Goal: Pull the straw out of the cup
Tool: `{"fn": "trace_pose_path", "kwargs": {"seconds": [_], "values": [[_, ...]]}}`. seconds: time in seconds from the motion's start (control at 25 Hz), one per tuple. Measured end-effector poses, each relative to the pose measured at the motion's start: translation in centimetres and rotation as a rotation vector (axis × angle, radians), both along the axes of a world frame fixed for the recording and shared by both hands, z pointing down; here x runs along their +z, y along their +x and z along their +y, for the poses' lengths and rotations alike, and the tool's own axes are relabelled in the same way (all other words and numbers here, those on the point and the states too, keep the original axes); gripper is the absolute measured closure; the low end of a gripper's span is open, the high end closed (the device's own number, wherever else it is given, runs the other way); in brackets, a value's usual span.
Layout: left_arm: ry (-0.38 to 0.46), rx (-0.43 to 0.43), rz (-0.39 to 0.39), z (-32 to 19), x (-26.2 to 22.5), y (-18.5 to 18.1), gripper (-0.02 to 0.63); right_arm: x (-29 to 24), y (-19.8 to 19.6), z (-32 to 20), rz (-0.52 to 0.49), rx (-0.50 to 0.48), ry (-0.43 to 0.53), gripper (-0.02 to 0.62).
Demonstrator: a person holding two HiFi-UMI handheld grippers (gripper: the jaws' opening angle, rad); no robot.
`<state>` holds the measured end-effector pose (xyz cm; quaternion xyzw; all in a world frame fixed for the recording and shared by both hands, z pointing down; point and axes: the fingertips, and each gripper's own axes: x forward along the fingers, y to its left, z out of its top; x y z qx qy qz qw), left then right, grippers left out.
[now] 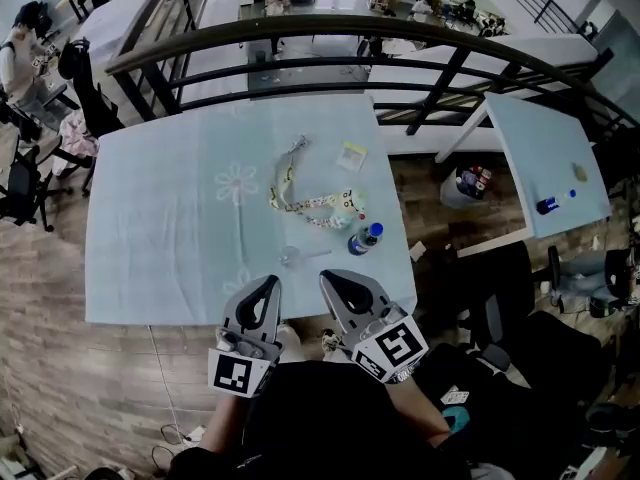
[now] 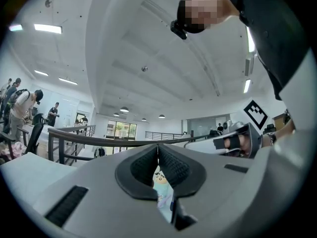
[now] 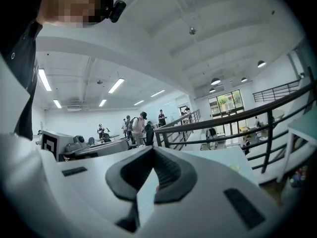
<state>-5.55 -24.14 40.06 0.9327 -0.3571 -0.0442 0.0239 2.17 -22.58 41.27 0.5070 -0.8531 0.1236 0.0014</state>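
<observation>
A clear plastic cup (image 1: pixel 291 257) sits near the front of the pale blue table (image 1: pixel 160 228), and a thin straw (image 1: pixel 316 253) sticks out of it to the right. My left gripper (image 1: pixel 270 284) is at the table's front edge, just this side of the cup, shut with nothing in it. My right gripper (image 1: pixel 329 277) is beside it, to the right of the cup, also shut and empty. In the left gripper view the pads (image 2: pixel 168 162) meet, and the right gripper (image 2: pixel 237 140) shows at the right. In the right gripper view the pads (image 3: pixel 166 170) touch at the tip.
A patterned strap (image 1: pixel 305 204), a blue-capped bottle (image 1: pixel 366 238) and a small card (image 1: pixel 352 155) lie past the cup. A dark curved railing (image 1: pixel 330 28) runs behind the table. A second table (image 1: pixel 545 158) stands at the right. Chairs and people are at the far left.
</observation>
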Motion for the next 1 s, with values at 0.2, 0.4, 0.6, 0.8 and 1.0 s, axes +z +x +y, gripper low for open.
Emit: {"fn": "trace_pose_path", "kwargs": {"seconds": [0.2, 0.4, 0.6, 0.8, 1.0], "values": [[-0.003, 0.101, -0.024, -1.5, 1.1, 1.8, 0.592, 0.2, 1.2, -0.7, 0.017, 0.089, -0.012, 0.588], [-0.046, 0.187, -0.083, -3.2, 3.5, 2.9, 0.591, 0.1, 1.9, -1.5, 0.04, 0.162, -0.023, 0.588], [-0.056, 0.246, -0.133, -4.4, 6.2, 3.4, 0.591, 0.2, 2.6, -1.6, 0.069, 0.229, -0.036, 0.586], [-0.08, 0.317, -0.216, -4.5, 9.6, 4.1, 0.575, 0.4, 3.3, -1.6, 0.084, 0.283, -0.056, 0.586], [-0.047, 0.404, -0.312, -4.3, 12.9, 5.4, 0.512, 0.6, 3.6, -1.9, 0.092, 0.315, -0.079, 0.588]]}}
